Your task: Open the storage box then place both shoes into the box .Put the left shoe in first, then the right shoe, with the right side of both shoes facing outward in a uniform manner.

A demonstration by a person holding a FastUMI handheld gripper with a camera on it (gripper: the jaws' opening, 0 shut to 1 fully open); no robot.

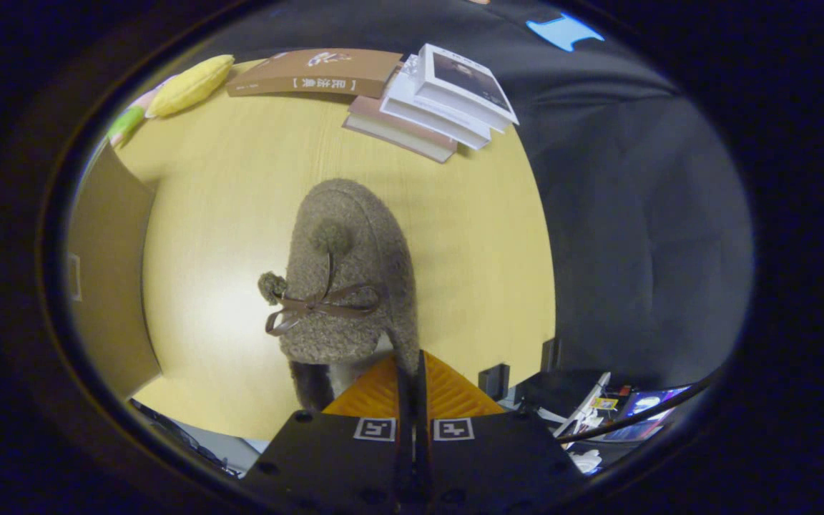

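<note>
The tongs (410, 372) are clenched on the heel rim of a fuzzy brown pompom shoe (344, 279), which stretches ahead of them over the desk (240, 214), books (426, 100) lying far beyond.

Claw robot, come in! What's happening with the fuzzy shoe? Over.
Claw shut on fuzzy brown shoe, pinching its rim. Shoe over the wooden table. Cardboard storage box beside it. Nothing in the way.

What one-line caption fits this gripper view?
Gripper shut on the collar of a fuzzy brown pom-pom slipper over the wooden table, books beyond.
</note>
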